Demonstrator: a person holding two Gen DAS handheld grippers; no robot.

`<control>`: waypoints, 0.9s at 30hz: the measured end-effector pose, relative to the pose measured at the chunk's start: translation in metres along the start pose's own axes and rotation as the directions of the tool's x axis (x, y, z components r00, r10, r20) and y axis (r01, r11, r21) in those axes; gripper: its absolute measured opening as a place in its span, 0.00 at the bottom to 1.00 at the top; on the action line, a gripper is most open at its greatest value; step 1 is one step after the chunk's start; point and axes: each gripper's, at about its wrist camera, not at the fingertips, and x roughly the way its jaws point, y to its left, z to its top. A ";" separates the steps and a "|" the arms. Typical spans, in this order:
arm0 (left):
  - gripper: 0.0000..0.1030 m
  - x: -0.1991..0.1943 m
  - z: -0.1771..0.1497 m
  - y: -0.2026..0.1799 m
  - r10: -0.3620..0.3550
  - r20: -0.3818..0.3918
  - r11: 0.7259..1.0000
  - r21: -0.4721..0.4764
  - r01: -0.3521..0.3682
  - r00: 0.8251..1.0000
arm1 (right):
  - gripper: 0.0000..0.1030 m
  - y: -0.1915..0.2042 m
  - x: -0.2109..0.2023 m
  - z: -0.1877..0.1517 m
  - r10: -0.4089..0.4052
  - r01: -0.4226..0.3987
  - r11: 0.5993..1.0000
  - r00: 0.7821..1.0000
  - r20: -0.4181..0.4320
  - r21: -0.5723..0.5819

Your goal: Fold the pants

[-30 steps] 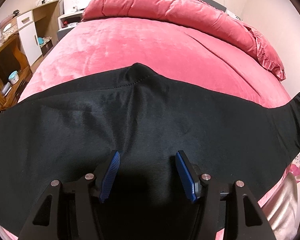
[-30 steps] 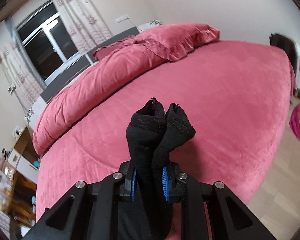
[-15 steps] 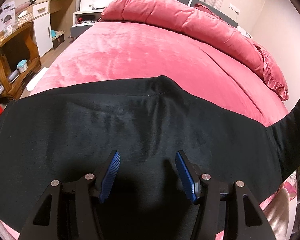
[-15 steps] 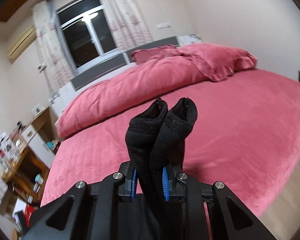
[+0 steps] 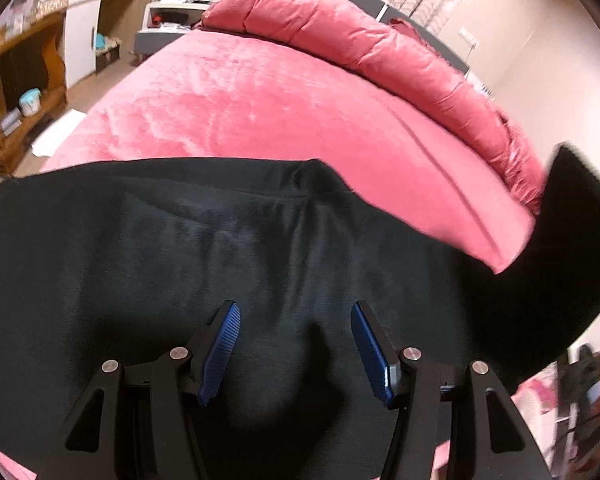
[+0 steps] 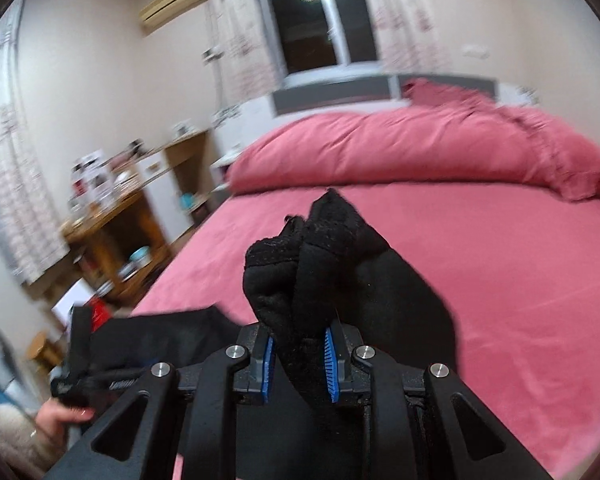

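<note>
Swung left since 0.5 s ago on the right wrist view: window now top centre, desk (image 6: 112,216) and shelves now in frame at left, whole view motion-blurred. Left view tilted too: pillow roll (image 5: 364,44) higher, far pants edge flatter, raised flap at right bigger and closer.

Hard to read: right view smeared, desk clutter not identifiable. Left gripper body visible at lower left of right view, held by a hand (image 6: 66,416), partly cut off by the frame edge. Lower edge of pants hidden under both gripper bodies. Right end of pants in left view blurred and clipped by the fisheye rim. Waistband or hem in the right jaws: cannot tell for sure, though a ribbed, textured edge shows.

Pants (image 5: 180,264): black, matte, spread wide across the near edge of the pink bed (image 5: 236,108), seam peak at the far middle, soft creases below it. One end lifted off the bed at right.

Left gripper (image 5: 296,344): jaws wide apart, blue pads clear of each other, nothing between them, hovering just over the cloth; contact with cloth not clear.

Right gripper (image 6: 299,364): jaws closed tight on a bunched end of pants (image 6: 312,264), two rounded folds sticking up past the pads, rest trailing down and left toward the bed.
</note>
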 end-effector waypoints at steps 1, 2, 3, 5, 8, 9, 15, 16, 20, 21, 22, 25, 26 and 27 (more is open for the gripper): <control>0.57 0.000 0.001 0.000 -0.019 -0.002 1.000 -0.010 0.019 1.000 | 0.20 0.007 0.011 -0.006 0.022 -0.022 1.000 0.999 -0.028 -0.008; 0.57 0.000 0.001 0.001 -0.032 -0.003 0.999 -0.018 0.032 0.999 | 0.20 0.011 0.018 -0.010 0.032 -0.032 0.999 0.998 -0.049 -0.014; 0.57 -0.001 0.002 0.001 -0.050 -0.002 0.998 -0.027 0.049 0.999 | 0.20 0.015 0.027 -0.015 0.044 -0.046 0.999 0.996 -0.074 -0.023; 0.57 -0.003 0.001 0.001 -0.078 0.003 0.996 -0.040 0.078 0.997 | 0.20 0.025 0.044 -0.027 0.066 -0.072 0.996 0.991 -0.119 -0.046; 0.57 -0.004 0.001 0.000 -0.112 0.003 0.992 -0.057 0.112 0.994 | 0.20 0.041 0.064 -0.045 0.083 -0.101 0.990 0.981 -0.176 -0.100; 0.57 -0.004 0.001 0.000 -0.123 0.003 0.990 -0.061 0.123 0.992 | 0.20 0.045 0.071 -0.050 0.076 -0.102 0.987 0.978 -0.195 -0.126; 0.57 -0.001 0.000 -0.008 -0.192 -0.011 0.980 -0.063 0.191 0.981 | 0.24 0.064 0.107 -0.085 0.057 -0.127 0.966 0.954 -0.296 -0.223; 0.57 0.000 -0.001 -0.009 -0.195 -0.010 0.979 -0.058 0.194 0.981 | 0.25 0.065 0.112 -0.088 0.057 -0.133 0.965 0.948 -0.314 -0.226; 0.57 0.005 -0.001 -0.015 -0.222 -0.028 0.974 -0.049 0.220 0.975 | 0.54 0.056 0.124 -0.098 0.108 -0.178 0.973 0.917 -0.384 -0.150; 0.57 0.008 0.000 -0.017 -0.237 -0.037 0.970 -0.056 0.235 0.971 | 0.59 0.052 0.128 -0.100 0.152 -0.207 0.974 0.901 -0.407 -0.093; 0.58 0.010 0.000 -0.018 -0.254 -0.047 0.966 -0.063 0.250 0.966 | 0.61 0.049 0.128 -0.101 0.184 -0.225 0.973 0.891 -0.415 -0.052; 0.65 0.012 0.003 -0.023 -0.292 -0.058 0.955 -0.074 0.288 0.955 | 0.61 0.040 0.116 -0.095 0.246 -0.258 0.966 0.902 -0.355 0.014; 0.66 0.013 0.004 -0.026 -0.304 -0.056 0.951 -0.074 0.300 0.951 | 0.61 0.034 0.102 -0.089 0.250 -0.252 0.967 0.924 -0.288 0.029; 0.67 0.014 0.005 -0.029 -0.317 -0.057 0.947 -0.073 0.312 0.947 | 0.61 0.026 0.092 -0.082 0.244 -0.240 0.970 0.940 -0.237 0.044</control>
